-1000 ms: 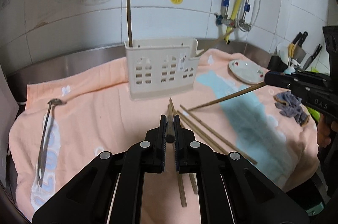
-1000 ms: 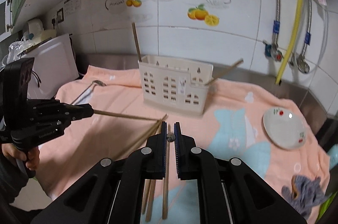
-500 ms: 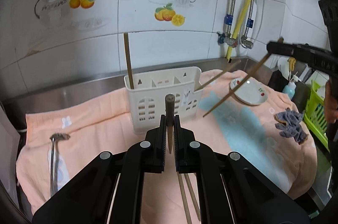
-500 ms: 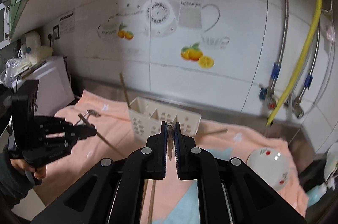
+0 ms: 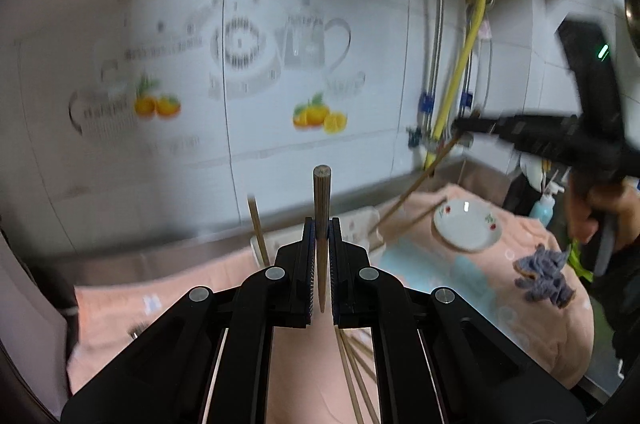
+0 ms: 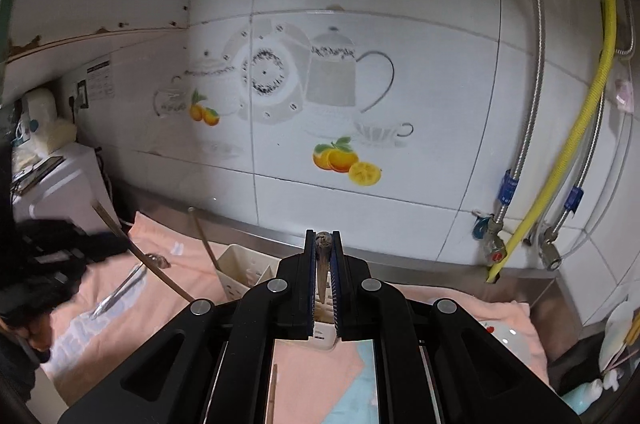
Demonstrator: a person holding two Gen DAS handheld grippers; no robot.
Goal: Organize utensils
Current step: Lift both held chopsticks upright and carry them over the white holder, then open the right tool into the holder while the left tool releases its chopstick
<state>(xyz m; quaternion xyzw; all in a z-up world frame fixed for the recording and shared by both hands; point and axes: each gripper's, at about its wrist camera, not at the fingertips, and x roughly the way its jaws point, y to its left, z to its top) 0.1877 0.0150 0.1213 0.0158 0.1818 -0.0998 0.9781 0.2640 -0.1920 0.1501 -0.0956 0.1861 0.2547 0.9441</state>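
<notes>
Centre frame, the left gripper [image 5: 321,244] and right gripper [image 6: 322,256] each pinch a slender round wooden chopstick [image 5: 322,208] above a slotted white plastic caddy [image 6: 240,272].

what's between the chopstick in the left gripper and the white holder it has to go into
Nothing visible. The left gripper is shut on its chopstick, raised above the towel, and the white holder sits just ahead and below. One chopstick already stands in the holder's left end; the other slots look free.
</notes>
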